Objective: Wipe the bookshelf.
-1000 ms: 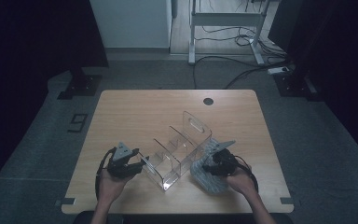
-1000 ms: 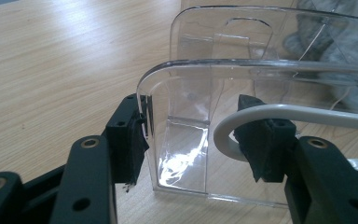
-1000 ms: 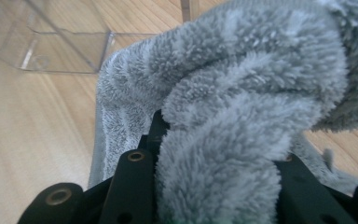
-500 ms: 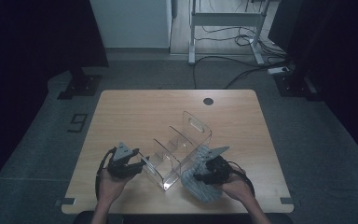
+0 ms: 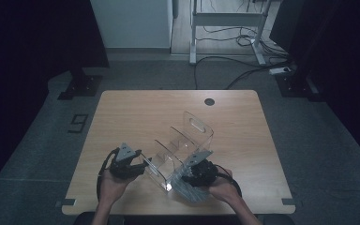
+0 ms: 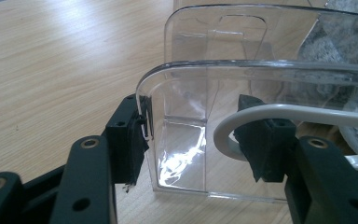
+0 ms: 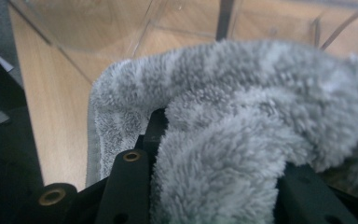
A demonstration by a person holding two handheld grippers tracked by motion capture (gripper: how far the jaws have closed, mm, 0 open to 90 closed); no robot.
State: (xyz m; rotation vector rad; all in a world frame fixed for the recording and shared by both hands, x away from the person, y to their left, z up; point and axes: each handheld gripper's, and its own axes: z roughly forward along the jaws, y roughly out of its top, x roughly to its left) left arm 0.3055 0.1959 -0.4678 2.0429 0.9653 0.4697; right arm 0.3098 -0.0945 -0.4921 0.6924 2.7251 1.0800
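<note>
Wooden table in a dark room, cables at twelve o'clock. Left gripper clamps the clear organizer's wall at six o'clock; right gripper grips the grey cloth against it.

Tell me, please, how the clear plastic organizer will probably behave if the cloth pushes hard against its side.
The clear organizer looks stiff: its thin walls keep their shape where the left gripper straddles one end wall. It seems light, with empty compartments, so a hard push from the grey cloth might slide it on the smooth wooden table. The glossy plastic may be slippery.
</note>
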